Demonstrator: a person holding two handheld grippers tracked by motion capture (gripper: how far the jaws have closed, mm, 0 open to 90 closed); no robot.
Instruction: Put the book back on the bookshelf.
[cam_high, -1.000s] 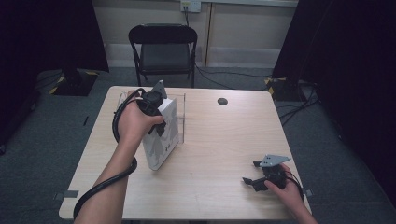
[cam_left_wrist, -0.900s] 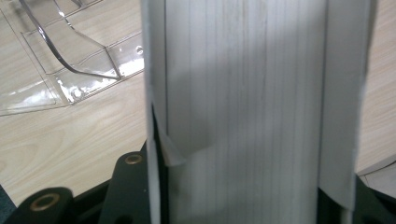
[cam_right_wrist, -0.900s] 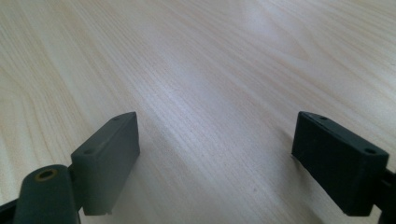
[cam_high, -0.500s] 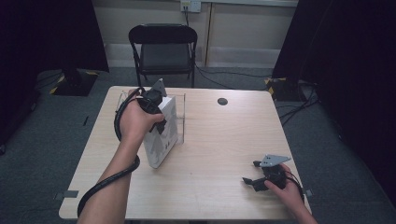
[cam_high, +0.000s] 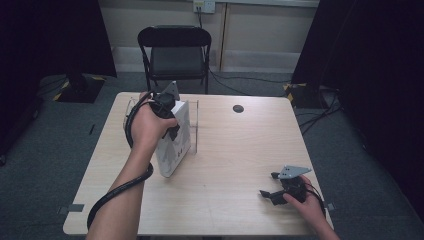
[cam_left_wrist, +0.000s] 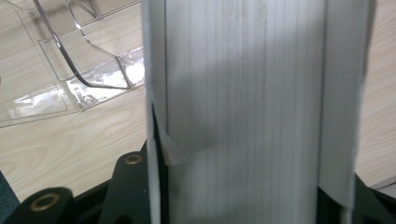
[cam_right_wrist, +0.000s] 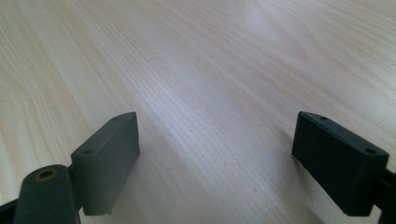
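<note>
Nothing has shifted since the earlier frames. At the near right of the table (cam_high: 225, 170), the right tongs (cam_high: 267, 194) rest open and empty. Farther left, the left tongs (cam_high: 170, 117) stay clamped on a white box (cam_high: 175, 145), tilted, beside a clear plastic stand (cam_high: 196, 125). Its printing is too small to read.

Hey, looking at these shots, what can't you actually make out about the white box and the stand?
- White box, high view: print too small to read.
- Box, left gripper view: top and bottom cut off by frame edges.
- Clear stand, left gripper view: partly hidden behind the box.
</note>
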